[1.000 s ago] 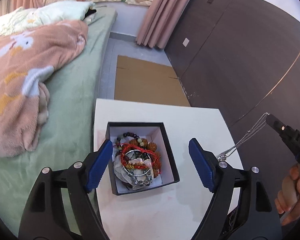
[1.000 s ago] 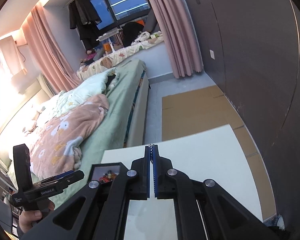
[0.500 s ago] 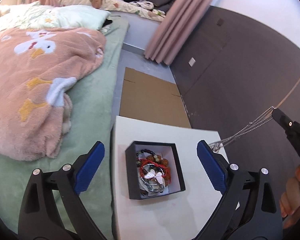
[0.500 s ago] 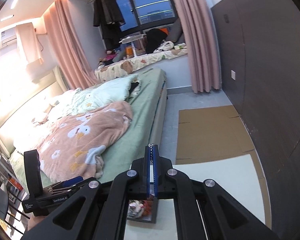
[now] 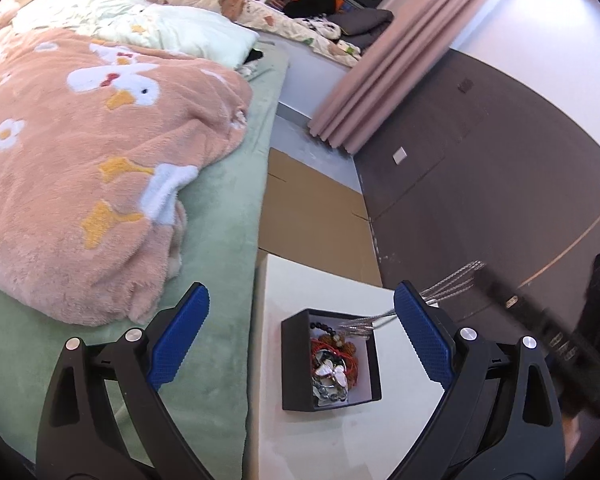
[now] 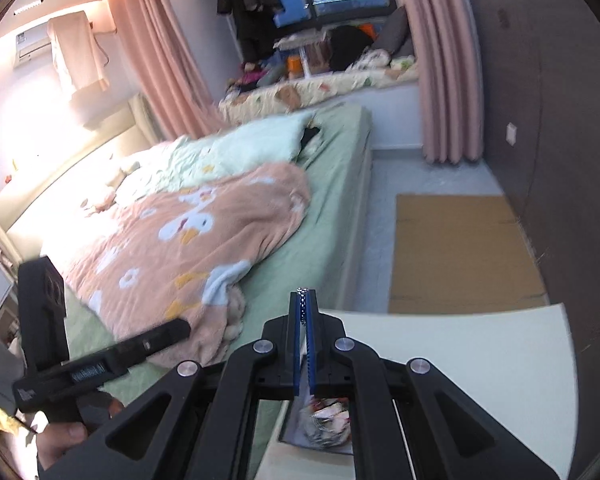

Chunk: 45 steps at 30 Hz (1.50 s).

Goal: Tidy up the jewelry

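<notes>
Looking over the room first, the bed (image 5: 228, 240) took up most of the left wrist view, green sheet with a pink duck-print blanket (image 5: 92, 168) bunched on it, and it ran right along the counter's left edge. A flat sheet of cardboard (image 5: 312, 212) lay on the floor past the counter's far edge, with pink curtains (image 5: 364, 92) further back and a dark wall panel (image 5: 480, 184) on the right.

The white counter (image 5: 324, 440) carried a small black box (image 5: 292, 360), set near its far left corner and sitting a bit askew. Inside was a tangled pile of jewelry (image 5: 332, 364): dark beads, red cord, brown beads and a pale butterfly-shaped piece on top.

The left gripper (image 5: 300, 340) hung above and in front of the box with its jaws spread wide, having just been opening, and nothing was between the blue pads. The right gripper (image 6: 303, 320) had its jaws clenched on a thin silver chain (image 5: 448, 288); a bit of the chain poked out at the tips. In the left wrist view the chain was blurred, stretching from the right gripper's tip, above the counter's far right part, down toward the box's far right corner. Can't tell if its loose end touched the box or the pile.
</notes>
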Tool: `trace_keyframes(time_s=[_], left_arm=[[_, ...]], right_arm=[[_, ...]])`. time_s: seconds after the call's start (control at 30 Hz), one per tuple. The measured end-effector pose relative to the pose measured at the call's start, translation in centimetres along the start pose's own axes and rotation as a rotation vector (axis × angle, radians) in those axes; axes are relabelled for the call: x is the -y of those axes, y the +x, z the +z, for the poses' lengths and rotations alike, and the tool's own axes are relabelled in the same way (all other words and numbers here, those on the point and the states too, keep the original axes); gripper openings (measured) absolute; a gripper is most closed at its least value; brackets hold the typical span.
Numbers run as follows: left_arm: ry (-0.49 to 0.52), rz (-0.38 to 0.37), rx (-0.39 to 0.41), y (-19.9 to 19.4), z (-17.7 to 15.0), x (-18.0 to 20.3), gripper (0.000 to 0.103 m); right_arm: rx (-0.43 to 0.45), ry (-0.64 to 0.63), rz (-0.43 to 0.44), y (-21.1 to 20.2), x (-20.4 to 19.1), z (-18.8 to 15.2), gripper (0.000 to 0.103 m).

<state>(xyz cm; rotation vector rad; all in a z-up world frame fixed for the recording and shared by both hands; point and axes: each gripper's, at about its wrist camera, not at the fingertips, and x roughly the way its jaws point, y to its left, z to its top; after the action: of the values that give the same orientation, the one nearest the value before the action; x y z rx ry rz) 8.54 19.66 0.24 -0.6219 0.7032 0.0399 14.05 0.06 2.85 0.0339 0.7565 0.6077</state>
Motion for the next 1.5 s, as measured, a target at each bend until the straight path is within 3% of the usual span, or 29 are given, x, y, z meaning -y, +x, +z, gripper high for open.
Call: trace_keyframes(time_s=[0.17,0.23,0.27,0.4,0.53,0.73,0.83,1.17,1.33,1.5], left_arm=[[-0.003,0.011,-0.014,0.1,0.1,-0.5,0.098],[0.008,0.019,-0.030,0.2,-0.1,-0.4,0.098],[0.012,0.025,-0.034,0.2,-0.3,-0.4,0.098],[0.055,0.039,-0.039,0.0,-1.0,0.5,0.098],[0.135,0.054,-0.049,-0.4,-2.3,2.4,0.098],[0.267,0.065,-0.065,-0.6,-5.1,5.8,0.098],[0.306,0.067,-0.079,-0.5,-6.8,6.8,0.098],[0.463,0.090,-0.036,-1.8,-11.9,10.2,0.098],[0.496,0.118,0.019,-2.9,-13.4,11.1,0.098],[0.466,0.135,0.053,-3.5,-13.2,10.5,0.098]], right_arm=[[-0.089,0.053,-0.048,2.5,1.2,-1.6,0.016],[-0.074,0.064,-0.066,2.0,1.8,-2.2,0.045],[-0.068,0.067,-0.073,1.7,2.2,-2.5,0.050],[-0.065,0.096,-0.082,-0.1,4.3,-3.9,0.055],[-0.053,0.117,-0.106,-2.4,6.4,-5.3,0.075],[-0.026,0.159,-0.119,-6.0,9.1,-8.0,0.091],[-0.017,0.169,-0.117,-7.4,10.0,-9.4,0.095],[0.017,0.191,-0.205,-11.1,13.2,-13.5,0.096],[0.072,0.161,-0.195,-13.4,13.5,-13.9,0.096],[0.090,0.135,-0.189,-14.3,13.7,-14.6,0.096]])
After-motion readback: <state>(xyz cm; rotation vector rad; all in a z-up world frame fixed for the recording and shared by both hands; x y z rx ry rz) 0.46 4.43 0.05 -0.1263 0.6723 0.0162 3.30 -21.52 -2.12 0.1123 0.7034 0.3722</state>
